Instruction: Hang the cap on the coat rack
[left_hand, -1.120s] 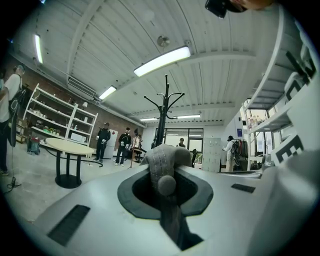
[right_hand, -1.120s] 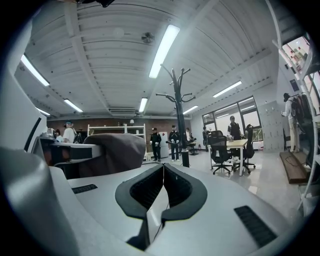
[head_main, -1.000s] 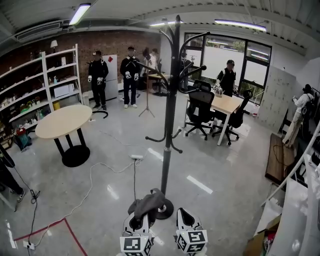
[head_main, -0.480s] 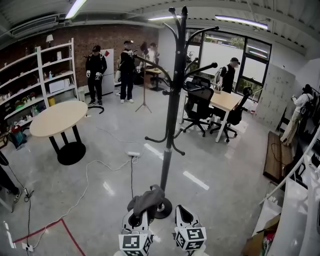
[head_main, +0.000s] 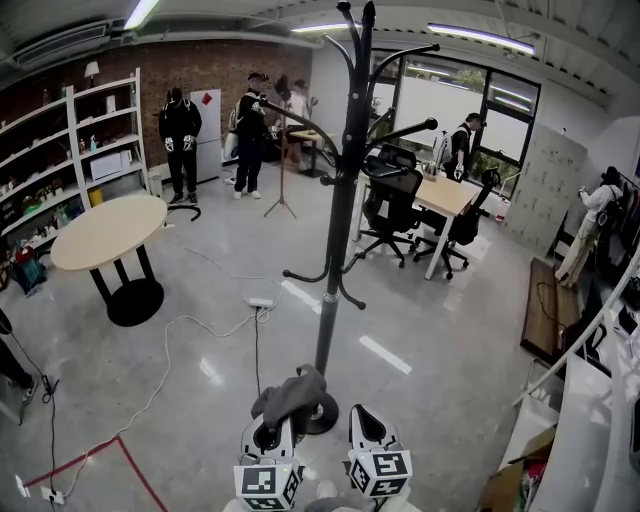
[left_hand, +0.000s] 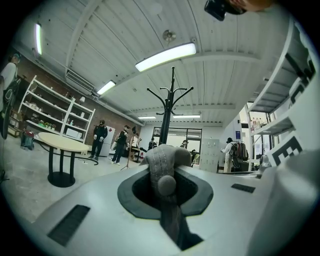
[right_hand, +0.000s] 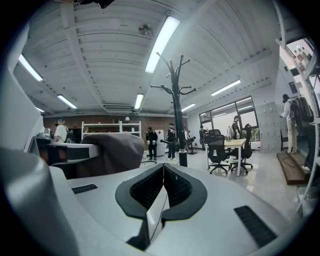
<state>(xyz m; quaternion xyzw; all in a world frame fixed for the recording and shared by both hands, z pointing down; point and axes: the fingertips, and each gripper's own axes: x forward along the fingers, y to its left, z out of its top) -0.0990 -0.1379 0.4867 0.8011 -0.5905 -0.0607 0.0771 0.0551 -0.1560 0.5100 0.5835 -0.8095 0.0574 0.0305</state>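
Observation:
A dark grey cap (head_main: 291, 393) hangs from my left gripper (head_main: 273, 437), whose jaws are shut on its fabric; in the left gripper view the cap (left_hand: 165, 167) fills the gap between the pads. The black coat rack (head_main: 340, 200) stands just ahead, its round base (head_main: 318, 413) right behind the cap and its curved hooks high above. My right gripper (head_main: 363, 428) is beside the left one, shut with nothing in it. From the right gripper view, the cap (right_hand: 112, 152) shows at the left and the coat rack (right_hand: 176, 95) ahead.
A round table (head_main: 108, 235) stands at the left, with a white cable and power strip (head_main: 261, 302) on the floor between it and the rack. Desk and office chairs (head_main: 415, 215) are behind the rack. Several people stand at the back. Shelves and boxes (head_main: 540, 460) line the right.
Both grippers and the cap have edged a little closer to the coat rack, which now looms taller in the head view. The grip on the cap is unchanged.

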